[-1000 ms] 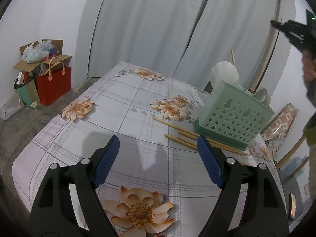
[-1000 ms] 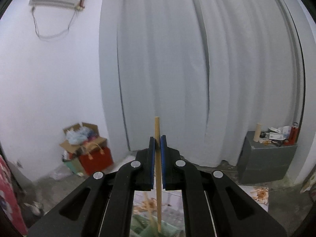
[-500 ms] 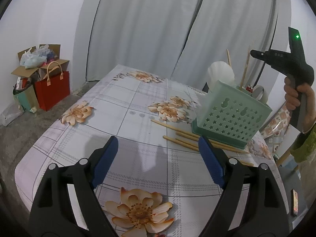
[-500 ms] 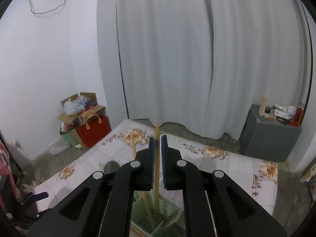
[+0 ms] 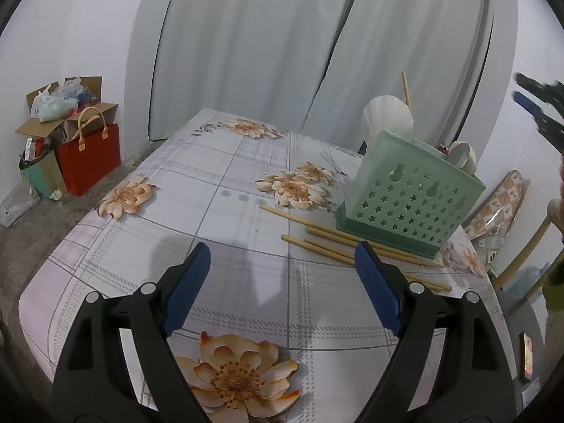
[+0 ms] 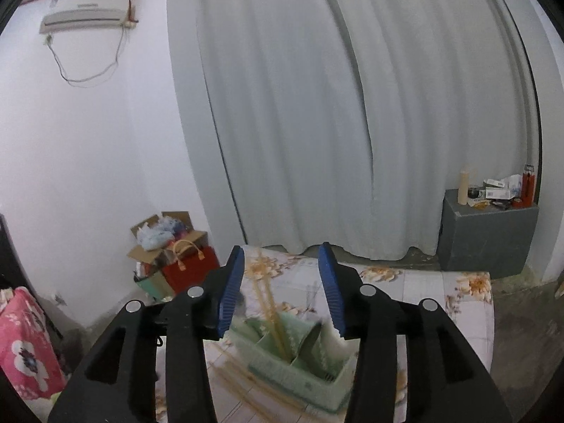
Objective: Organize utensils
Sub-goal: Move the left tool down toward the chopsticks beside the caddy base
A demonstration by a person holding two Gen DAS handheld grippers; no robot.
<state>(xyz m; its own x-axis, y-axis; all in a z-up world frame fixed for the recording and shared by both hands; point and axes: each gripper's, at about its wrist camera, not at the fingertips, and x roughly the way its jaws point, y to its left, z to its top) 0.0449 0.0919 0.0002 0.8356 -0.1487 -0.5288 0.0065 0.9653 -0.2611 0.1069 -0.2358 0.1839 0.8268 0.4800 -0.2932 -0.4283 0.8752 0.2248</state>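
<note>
Above the green caddy (image 6: 299, 356), right hand-held gripper (image 6: 282, 289) jaws opening, nothing between; chopsticks (image 6: 271, 313) stand inside. Left hand-held gripper (image 5: 282, 282) spread; loose chopsticks (image 5: 335, 243) at one o'clock on desk (image 5: 229, 211): approach low, pinch one

1. This is a room in a home, simple and a little cluttered.
2. Long pale curtains (image 6: 317, 123) cover the whole far wall, and an air conditioner (image 6: 86, 14) hangs high on the white wall with a loose cable under it.
3. The tabletop (image 5: 176, 194) has a plastic cloth printed with big orange flowers.
4. On the rough grey floor by the wall stand a red shopping bag (image 5: 88, 162) and an open cardboard box (image 5: 67, 112) full of plastic bags.
5. A grey cabinet (image 6: 488, 236) in the corner carries bottles and small packets.
6. A pink flowered blanket (image 6: 24, 345) shows at the left edge of the right wrist view.
</note>
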